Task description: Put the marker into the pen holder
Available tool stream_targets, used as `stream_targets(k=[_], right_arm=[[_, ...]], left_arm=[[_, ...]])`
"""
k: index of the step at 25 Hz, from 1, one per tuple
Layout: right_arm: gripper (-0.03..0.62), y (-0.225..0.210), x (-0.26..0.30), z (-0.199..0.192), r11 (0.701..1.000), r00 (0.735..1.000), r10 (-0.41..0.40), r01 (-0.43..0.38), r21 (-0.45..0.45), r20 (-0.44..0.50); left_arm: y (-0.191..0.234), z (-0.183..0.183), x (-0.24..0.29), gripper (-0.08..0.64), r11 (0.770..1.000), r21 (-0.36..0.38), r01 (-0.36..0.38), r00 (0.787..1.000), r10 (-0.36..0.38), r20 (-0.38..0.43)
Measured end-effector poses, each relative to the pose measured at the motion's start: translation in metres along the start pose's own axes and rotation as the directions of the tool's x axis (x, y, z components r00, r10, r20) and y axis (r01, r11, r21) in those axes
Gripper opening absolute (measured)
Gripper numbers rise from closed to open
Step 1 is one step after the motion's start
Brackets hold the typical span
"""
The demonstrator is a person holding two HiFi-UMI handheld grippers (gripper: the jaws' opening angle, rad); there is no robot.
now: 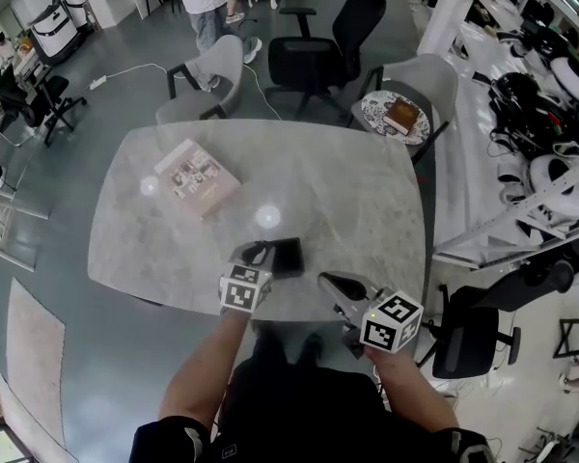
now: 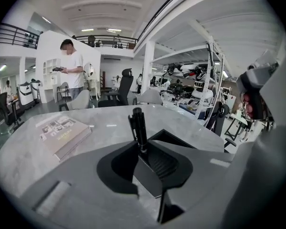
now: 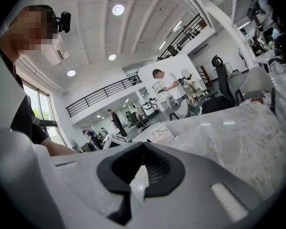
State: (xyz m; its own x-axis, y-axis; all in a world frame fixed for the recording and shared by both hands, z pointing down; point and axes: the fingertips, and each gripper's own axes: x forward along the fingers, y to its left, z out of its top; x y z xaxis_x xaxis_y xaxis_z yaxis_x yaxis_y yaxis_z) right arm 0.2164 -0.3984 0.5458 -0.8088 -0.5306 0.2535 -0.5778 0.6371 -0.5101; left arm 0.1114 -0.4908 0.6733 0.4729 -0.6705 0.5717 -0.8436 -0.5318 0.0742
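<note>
Broadly, a wide rounded bench point(image 1: 367, 201): pale grey marbled top, glossy, two lamp glints on it. A book point(image 1: 198, 178) lies flat on the far left part, with a pinkish printed cover, well apart from both tools.

Pen holder point(image 1: 288, 256): black, matte, square-mouthed, standing near the front edge.

Left tool point(image 1: 258, 254): just beside the holder's left side, jaws pinching the lower end of the marker point(image 2: 138, 123).

Right tool point(image 1: 328, 281): to the right of the holder and apart from it, at the front edge. Its jaw tips are pressed together with nothing between them.

Marker: slim black cylinder with a clip down one side. Its long axis is upright and the free end points up, away from the bench top. It is outside the holder, whose dark mouth shows just behind it in the left gripper view. Whether the marker touches the holder cannot be told.
</note>
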Motion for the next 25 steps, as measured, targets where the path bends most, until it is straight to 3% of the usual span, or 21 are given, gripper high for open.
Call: stream_targets(k=[15,25], right_arm=[[0.003,0.002,-0.006,-0.009,1.0,1.0,-0.002,0.002,0.013,-0.006],[0.003,0.005,-0.013,-0.006,1.0,1.0,0.009,-0.009,0.005,0.009]], left_arm=[[0.001,-0.006,-0.002,0.084,1.0,0.005,0.001,0.999,-0.001,-0.034],[-0.005,0.002,-0.019,0.101,1.0,-0.002,-0.013,1.0,0.013,0.004]])
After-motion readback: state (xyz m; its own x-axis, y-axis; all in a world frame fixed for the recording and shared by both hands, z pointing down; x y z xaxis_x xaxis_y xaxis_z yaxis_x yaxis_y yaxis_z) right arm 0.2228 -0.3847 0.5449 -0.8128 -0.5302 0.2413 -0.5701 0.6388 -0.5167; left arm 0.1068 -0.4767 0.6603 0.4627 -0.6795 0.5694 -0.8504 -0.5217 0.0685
